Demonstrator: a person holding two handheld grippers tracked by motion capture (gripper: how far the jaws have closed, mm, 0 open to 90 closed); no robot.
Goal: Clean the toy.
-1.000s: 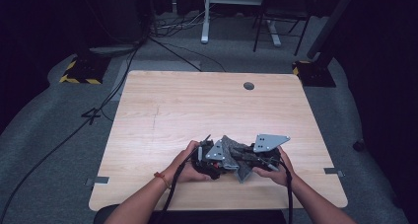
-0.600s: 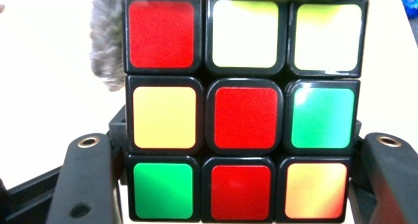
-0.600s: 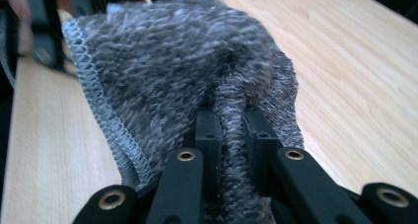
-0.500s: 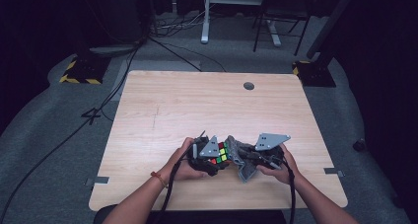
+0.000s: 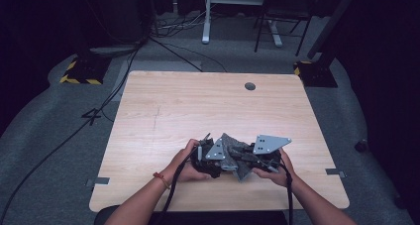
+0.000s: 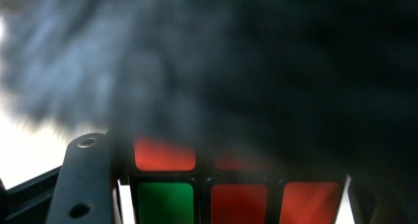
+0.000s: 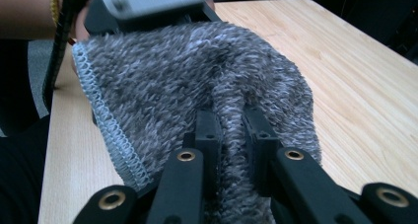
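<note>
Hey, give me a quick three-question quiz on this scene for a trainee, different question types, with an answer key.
1. True or false: the right hand-held gripper is shut on the cloth.
2. What does the left hand-held gripper hold? A) a puzzle cube B) a mug C) a spoon
3. Fill in: the cloth lies over the ____.

Key: 1 true; 2 A; 3 cube
</note>
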